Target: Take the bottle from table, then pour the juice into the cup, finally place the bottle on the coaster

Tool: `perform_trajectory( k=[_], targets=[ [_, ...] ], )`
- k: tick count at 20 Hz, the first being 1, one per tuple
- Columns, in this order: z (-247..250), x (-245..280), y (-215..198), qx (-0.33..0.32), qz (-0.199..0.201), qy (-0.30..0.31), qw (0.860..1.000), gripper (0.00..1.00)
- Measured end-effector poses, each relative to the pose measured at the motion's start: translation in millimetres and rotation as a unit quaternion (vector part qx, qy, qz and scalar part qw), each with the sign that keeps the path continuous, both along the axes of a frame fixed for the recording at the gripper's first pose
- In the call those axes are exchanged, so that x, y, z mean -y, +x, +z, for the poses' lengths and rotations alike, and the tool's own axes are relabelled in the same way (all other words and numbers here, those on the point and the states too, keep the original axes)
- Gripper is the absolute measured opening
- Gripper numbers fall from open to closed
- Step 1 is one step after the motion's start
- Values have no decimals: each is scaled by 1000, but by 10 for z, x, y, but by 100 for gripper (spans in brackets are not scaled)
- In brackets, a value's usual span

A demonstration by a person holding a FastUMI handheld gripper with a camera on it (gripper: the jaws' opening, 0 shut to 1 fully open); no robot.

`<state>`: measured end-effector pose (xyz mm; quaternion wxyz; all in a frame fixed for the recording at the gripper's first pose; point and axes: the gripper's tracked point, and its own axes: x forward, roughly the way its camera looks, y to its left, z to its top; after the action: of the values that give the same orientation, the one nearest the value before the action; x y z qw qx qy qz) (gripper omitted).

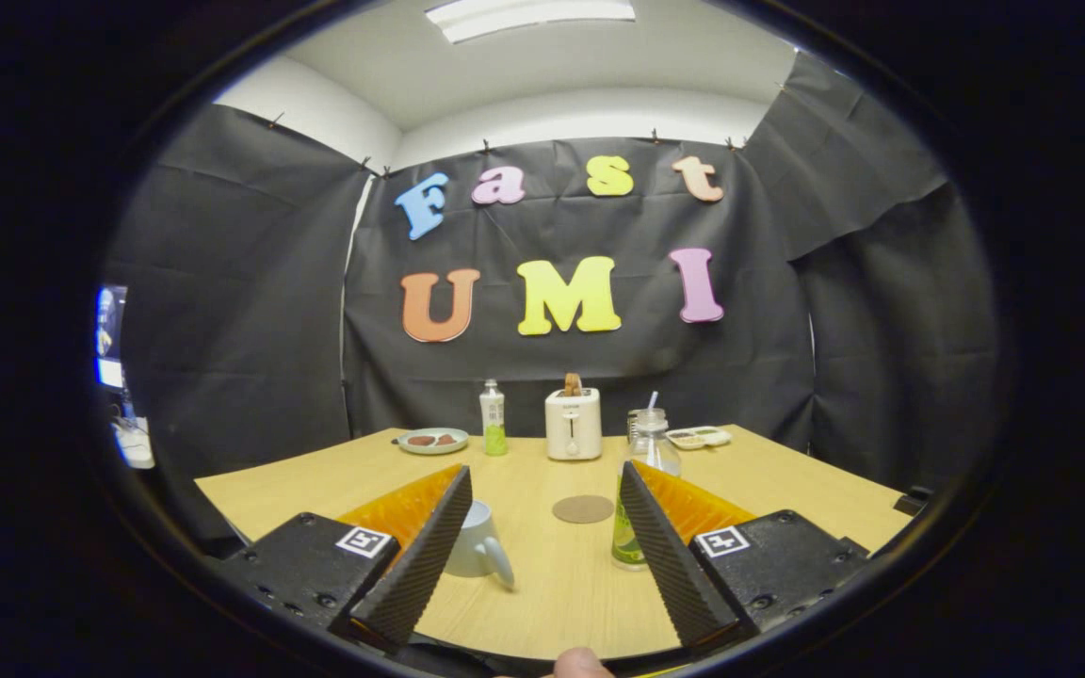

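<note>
Gripper view. The gripper (542,490) stands over the near part of the wooden surface (787,480), and its two fingers (425,556) are spread wide, with nothing between them except bare wood. They hold nothing and touch nothing.

I take the round brown coaster (583,509) as the landmark. It lies flat on the surface, ahead of the fingers and between their tips. To the right of the coaster and nearer to the camera stands the bottle (648,471), upright, made of clear material with green juice in its lower part. The right finger covers a large part of it, so only the neck, one shoulder and a strip of the bottom are visible. Whether the finger touches the bottle, I cannot tell. To the left of the coaster and also nearer stands the cup (478,543), white, with its handle pointing toward the open gap. The left finger hides its left side.

Behind the coaster stands a white toaster (573,424) with something brown standing out of its top. To the left of the toaster is a second small bottle (493,418) with a green label, and further left a plate (432,441) with dark pieces that are too small to identify. To the right behind the coaster lies a small white tray (699,437); its contents are not clear.

At the nearest edge, a fingertip (582,663) of the person shows, cut off.
</note>
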<state>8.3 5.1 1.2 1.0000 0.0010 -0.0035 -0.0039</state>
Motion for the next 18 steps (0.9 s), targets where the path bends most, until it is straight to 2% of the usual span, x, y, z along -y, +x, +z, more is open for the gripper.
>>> perform_trajectory(
  k=[6,11,18],
  targets=[
    [-1,165,9,10,4,-5,1000,100],
    [-51,667,75,-15,-19,3,1000,100],
    [-183,920,444,-40,-5,13,999,100]
  ],
)
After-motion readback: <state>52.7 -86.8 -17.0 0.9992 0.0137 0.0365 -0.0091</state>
